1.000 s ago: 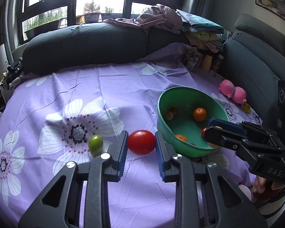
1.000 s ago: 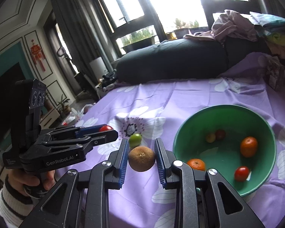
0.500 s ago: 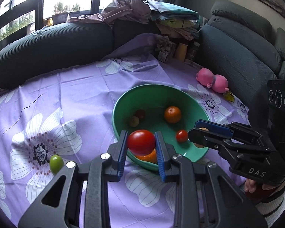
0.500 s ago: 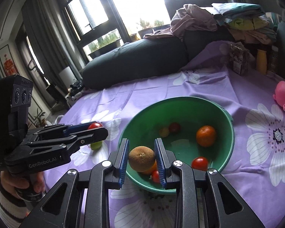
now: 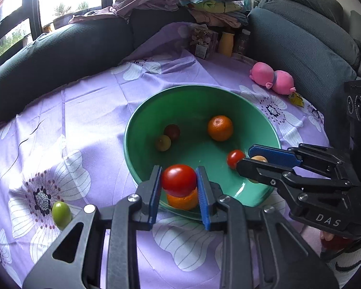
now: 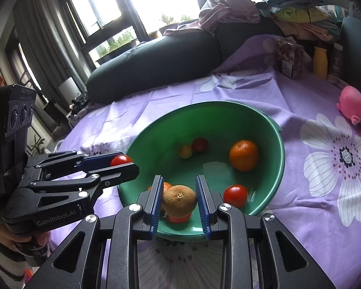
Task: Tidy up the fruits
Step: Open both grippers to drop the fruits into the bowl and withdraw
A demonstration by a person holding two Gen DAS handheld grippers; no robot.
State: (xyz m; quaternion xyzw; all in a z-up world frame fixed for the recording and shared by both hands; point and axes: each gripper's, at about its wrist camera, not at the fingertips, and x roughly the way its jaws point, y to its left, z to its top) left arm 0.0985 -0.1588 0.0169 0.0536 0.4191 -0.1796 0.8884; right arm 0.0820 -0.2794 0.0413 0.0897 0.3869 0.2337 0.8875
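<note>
My left gripper (image 5: 179, 183) is shut on a red tomato (image 5: 178, 180) and holds it over the near rim of the green bowl (image 5: 142, 120). My right gripper (image 6: 179, 198) holds a brown kiwi-like fruit (image 6: 179, 200) over the bowl's (image 6: 274, 130) near edge; a small gap shows at its right pad. The bowl holds an orange (image 5: 220, 128), a small red tomato (image 5: 235, 159), another orange (image 5: 183, 201) and two small dark fruits (image 5: 167, 137). A green fruit (image 5: 61, 214) lies on the purple flowered cloth at the left.
A pink plush toy (image 5: 273, 79) lies at the cloth's far right. A yellow bottle (image 5: 226, 44) and packets stand at the back. Dark sofa cushions (image 5: 60, 55) ring the table, with piled clothes behind.
Both grippers have moved from the cloth to above the bowl, carrying the tomato and the brown fruit. The green fruit has stayed at the left.
</note>
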